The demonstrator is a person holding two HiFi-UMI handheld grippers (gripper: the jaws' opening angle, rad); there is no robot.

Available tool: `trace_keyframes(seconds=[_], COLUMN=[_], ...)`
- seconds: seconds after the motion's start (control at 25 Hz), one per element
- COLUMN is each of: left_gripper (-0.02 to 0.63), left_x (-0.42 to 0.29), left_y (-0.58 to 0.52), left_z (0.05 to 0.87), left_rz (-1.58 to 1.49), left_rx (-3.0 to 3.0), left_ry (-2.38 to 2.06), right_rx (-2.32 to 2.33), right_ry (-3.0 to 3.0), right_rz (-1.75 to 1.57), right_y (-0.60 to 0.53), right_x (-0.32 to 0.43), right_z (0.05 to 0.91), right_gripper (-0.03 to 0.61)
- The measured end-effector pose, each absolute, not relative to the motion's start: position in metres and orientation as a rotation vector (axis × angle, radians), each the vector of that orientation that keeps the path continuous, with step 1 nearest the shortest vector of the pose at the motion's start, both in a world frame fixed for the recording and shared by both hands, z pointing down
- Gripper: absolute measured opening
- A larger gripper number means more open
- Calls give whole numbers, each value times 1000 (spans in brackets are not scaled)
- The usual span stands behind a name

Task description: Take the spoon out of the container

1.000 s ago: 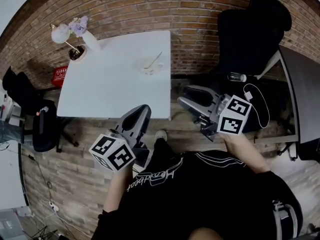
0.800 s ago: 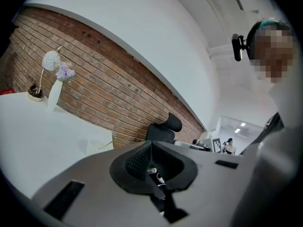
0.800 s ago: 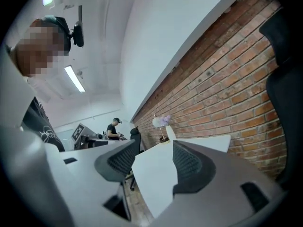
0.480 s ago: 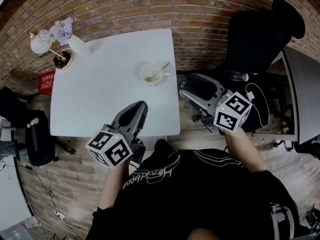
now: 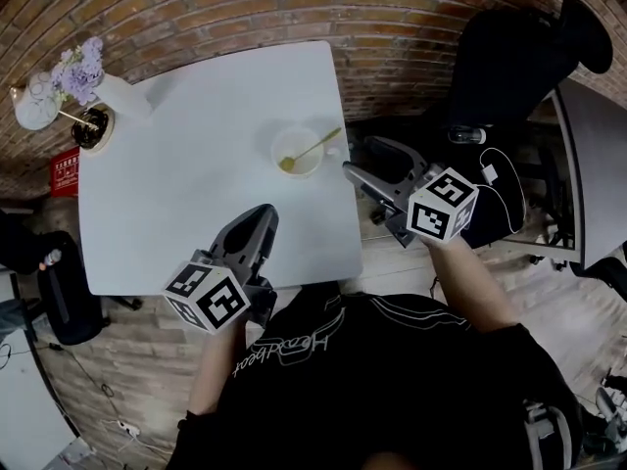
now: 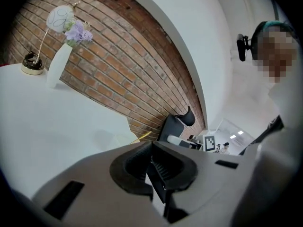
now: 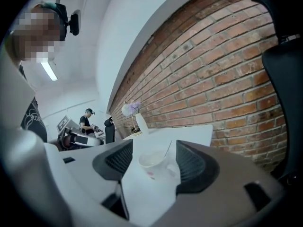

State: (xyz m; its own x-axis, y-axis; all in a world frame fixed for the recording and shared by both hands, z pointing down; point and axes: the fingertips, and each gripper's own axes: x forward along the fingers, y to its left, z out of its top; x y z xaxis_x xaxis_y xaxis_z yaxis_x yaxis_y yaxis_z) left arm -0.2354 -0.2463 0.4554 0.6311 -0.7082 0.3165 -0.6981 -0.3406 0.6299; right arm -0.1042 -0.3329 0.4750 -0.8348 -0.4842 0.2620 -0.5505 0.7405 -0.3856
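Note:
A white cup stands near the right edge of the white table, with a gold spoon leaning in it, handle pointing right. My right gripper hovers just off that table edge, to the right of the cup, open and empty. In the right gripper view the cup and the spoon show ahead between the spread pads, not touched. My left gripper is shut and empty over the table's near part, short of the cup. Past the left gripper, the spoon handle's tip pokes up.
A white vase of purple flowers, a globe lamp and a dark dish sit at the table's far left corner. A black office chair, a bottle and a second desk stand to the right. A brick wall lies beyond.
The person has stepped up to the table, bringing both grippers nearer the cup. The left gripper now hangs over the tabletop. The right gripper's jaws have spread wider.

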Motion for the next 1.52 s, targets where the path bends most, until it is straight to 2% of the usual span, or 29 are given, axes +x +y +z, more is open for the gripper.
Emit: trace_keyframes(seconds=[0.4, 0.88, 0.92, 1.0, 1.16, 1.52], left_gripper=[9, 9, 9, 9, 9, 9], left_x=[-245, -260, -260, -261, -263, -264], left_y=[-265, -275, -275, -274, -273, -271], left_z=[490, 499, 499, 499, 500, 503], left_rz=[-2, -23, -26, -31, -39, -42], left_rx=[2024, 1993, 1992, 1989, 1982, 1967], left_ry=[-1045, -1062, -1061, -1061, -1061, -1063], right_rx=[859, 837, 840, 863, 894, 888], right_ry=[-2715, -2712, -2711, -2701, -2693, -2696], right_rz=[757, 753, 751, 746, 760, 812], right_y=[-367, -378, -378, -379, -381, -379], right_x=[-124, -145, -145, -143, -141, -143], right_z=[529, 536, 537, 538, 537, 536], right_gripper=[238, 233, 218, 101, 38, 7])
